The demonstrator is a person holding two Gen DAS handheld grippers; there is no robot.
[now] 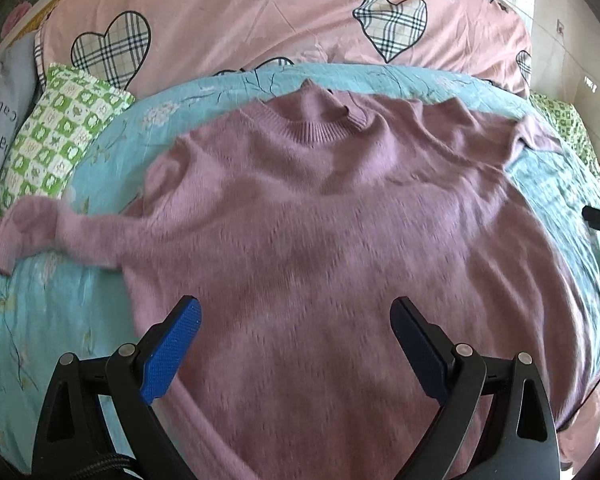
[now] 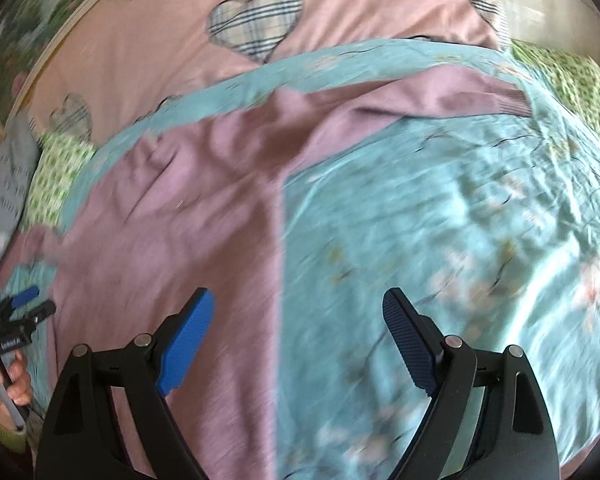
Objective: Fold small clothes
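A mauve knit sweater (image 1: 320,220) lies flat, front up, on a teal floral bedspread (image 1: 60,300), collar at the far side. Its left sleeve (image 1: 48,228) stretches out to the left and its right sleeve (image 2: 440,92) to the far right. My left gripper (image 1: 296,316) is open and empty above the sweater's lower body. My right gripper (image 2: 298,308) is open and empty over the sweater's right side edge (image 2: 278,280), one finger above the knit, the other above the bedspread. The left gripper also shows in the right wrist view (image 2: 32,302), at the far left.
A pink quilt with plaid hearts (image 1: 260,12) lies beyond the bedspread. A green checked pillow (image 1: 56,136) and a grey printed cloth (image 1: 4,112) sit at the left. Another green patterned piece (image 2: 560,80) is at the far right. The tiled floor (image 1: 560,40) shows past the bed.
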